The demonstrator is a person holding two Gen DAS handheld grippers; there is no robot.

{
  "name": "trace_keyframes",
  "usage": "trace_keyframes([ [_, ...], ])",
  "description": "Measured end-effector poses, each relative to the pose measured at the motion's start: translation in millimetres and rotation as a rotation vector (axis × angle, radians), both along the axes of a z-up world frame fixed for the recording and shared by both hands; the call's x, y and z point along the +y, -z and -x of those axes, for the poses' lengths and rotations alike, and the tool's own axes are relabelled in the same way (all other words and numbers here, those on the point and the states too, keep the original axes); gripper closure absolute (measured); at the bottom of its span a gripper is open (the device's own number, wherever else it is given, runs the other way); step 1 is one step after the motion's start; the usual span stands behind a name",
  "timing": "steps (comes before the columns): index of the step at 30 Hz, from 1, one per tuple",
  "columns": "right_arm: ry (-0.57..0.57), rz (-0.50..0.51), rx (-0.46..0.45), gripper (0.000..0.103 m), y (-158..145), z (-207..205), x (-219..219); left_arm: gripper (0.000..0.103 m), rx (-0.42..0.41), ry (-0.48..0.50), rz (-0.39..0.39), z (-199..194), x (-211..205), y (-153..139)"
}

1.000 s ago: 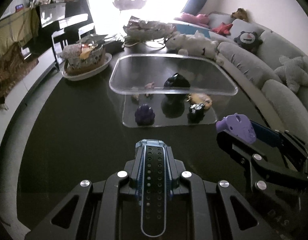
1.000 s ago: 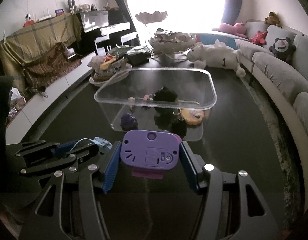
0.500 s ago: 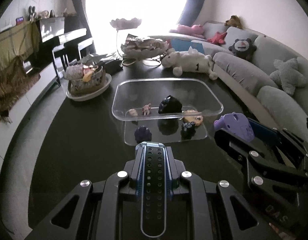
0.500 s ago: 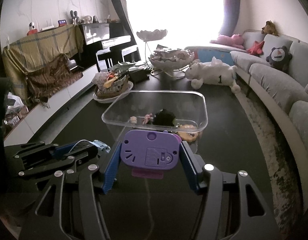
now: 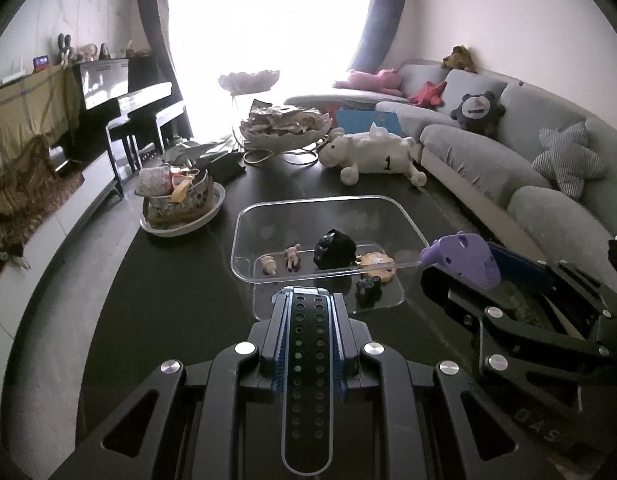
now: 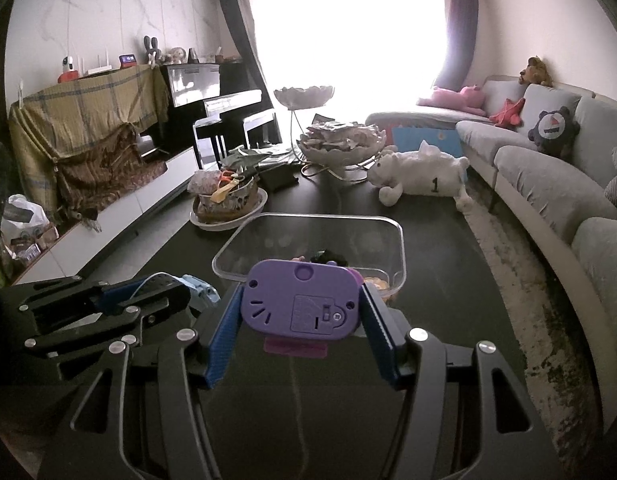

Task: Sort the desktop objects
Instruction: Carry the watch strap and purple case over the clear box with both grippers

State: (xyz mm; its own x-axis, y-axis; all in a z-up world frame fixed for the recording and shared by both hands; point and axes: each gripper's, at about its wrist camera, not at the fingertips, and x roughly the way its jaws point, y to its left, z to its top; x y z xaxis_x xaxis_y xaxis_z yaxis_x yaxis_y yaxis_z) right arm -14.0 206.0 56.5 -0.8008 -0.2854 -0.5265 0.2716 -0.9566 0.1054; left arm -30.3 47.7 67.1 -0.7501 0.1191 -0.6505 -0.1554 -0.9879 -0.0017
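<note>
The dark table [image 5: 156,320] holds your clear plastic box [image 5: 324,204]. In it lie a black toy [image 5: 334,243], a round yellow toy [image 5: 375,259] and 2 tiny pink figures [image 5: 291,255]. Your right tongs [image 6: 301,309] squeeze a purple toy [image 6: 301,300], near the box, not yet inside. Your left tongs [image 5: 306,300] pinch a blue watch strap [image 5: 307,380]. Both still need sorting, I think.

On the table [image 5: 108,320] before us stands a clear bin [image 5: 328,236] with small toys [image 5: 334,244] in it. A basket on a plate [image 5: 176,200] lies to its far left, a plush animal [image 5: 372,154] behind it, the sofa [image 5: 488,160] right.
</note>
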Motion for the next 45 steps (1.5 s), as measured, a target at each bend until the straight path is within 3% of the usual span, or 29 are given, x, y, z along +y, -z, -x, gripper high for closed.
trace_keyframes([
  [14, 0.006, -0.008, 0.0, 0.047, -4.5, 9.5, -1.5, 0.086, 0.023, 0.0, -0.008, 5.6, 0.4, -10.3],
  [26, 0.018, -0.028, 0.039, 0.047, -29.2, 33.1, -7.3, 0.087, 0.073, -0.015, -0.011, 27.5, -2.5, -31.3],
  [39, 0.026, -0.027, 0.045, 0.047, -52.2, 82.8, -8.1, 0.087, 0.122, -0.007, -0.025, 74.8, -4.4, -51.5],
  [45, 0.035, -0.019, 0.012, 0.047, -47.3, 114.8, -5.9, 0.087, 0.113, -0.003, -0.048, 106.4, -3.8, -44.4],
])
